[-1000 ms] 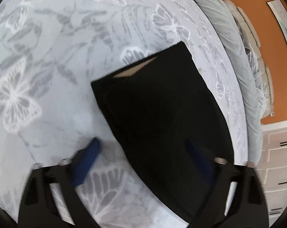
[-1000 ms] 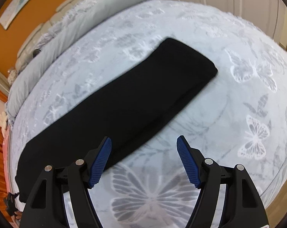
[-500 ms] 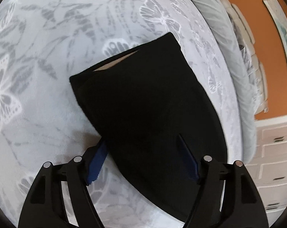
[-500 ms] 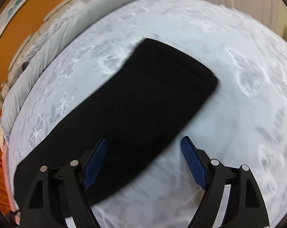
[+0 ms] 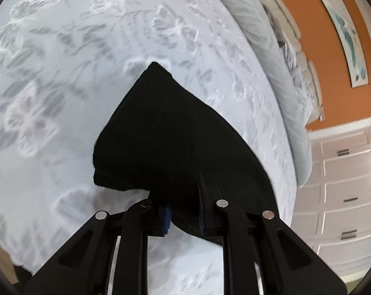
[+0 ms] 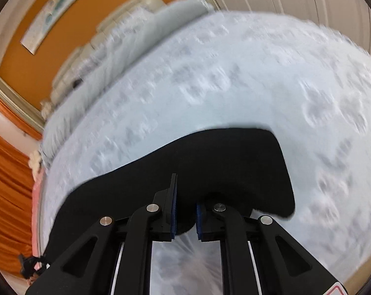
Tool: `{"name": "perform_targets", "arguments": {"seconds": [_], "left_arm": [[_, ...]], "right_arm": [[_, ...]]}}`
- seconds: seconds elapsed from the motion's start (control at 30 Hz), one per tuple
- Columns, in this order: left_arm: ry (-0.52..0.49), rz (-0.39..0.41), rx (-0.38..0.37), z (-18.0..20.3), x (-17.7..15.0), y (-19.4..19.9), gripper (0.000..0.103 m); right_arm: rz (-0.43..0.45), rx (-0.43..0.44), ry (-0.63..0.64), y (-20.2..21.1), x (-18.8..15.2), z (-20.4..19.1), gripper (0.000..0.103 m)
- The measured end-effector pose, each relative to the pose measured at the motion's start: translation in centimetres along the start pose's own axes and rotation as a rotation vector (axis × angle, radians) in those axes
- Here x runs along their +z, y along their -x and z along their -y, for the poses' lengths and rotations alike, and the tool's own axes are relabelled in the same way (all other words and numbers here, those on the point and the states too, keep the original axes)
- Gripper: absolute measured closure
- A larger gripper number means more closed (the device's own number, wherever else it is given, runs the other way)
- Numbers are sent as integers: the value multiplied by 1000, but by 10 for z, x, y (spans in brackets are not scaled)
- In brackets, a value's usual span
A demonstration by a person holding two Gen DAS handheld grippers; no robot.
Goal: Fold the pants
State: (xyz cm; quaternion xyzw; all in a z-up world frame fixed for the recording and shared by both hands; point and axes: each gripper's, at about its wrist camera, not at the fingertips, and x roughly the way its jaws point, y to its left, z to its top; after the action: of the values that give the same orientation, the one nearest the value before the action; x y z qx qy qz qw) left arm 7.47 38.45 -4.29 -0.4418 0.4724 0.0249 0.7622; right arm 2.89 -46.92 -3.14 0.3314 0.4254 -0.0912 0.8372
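Both of our grippers have closed since a second ago, when their blue pads stood wide apart above the flat cloth. We now have the left gripper (image 5: 184,217) pinched on the near edge of the black pants (image 5: 175,142), its pads drawn in with dark fabric bunched between them, and the cloth rises from the bedspread (image 5: 62,78) into a peaked fold whose far corner points away from us. Our right gripper (image 6: 185,215) is likewise clamped on the pants (image 6: 210,162) at their near edge, a tuck of fabric held between its narrow-set pads, and that end of the garment lifts off the bed with its right corner curling down. From there the pants trail away leftward across the pale butterfly-patterned cover. Beyond the bed we see a rolled grey blanket (image 5: 264,46) along its far side, an orange wall (image 5: 318,56) with a framed picture (image 5: 342,34), and white drawers (image 5: 342,186). The right view is blurred by motion.
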Motion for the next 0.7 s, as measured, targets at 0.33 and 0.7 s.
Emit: {"name": "perform_targets", "arguments": {"seconds": [0.33,0.7], "left_arm": [[34,-51,-15,-17,5,-7,87],[21,-63,61,-29,9,-1,87]], "right_arm": [[-3,43,-19,-1,2,16,93],[-79,-33,-71,-12,4,40,93]]}}
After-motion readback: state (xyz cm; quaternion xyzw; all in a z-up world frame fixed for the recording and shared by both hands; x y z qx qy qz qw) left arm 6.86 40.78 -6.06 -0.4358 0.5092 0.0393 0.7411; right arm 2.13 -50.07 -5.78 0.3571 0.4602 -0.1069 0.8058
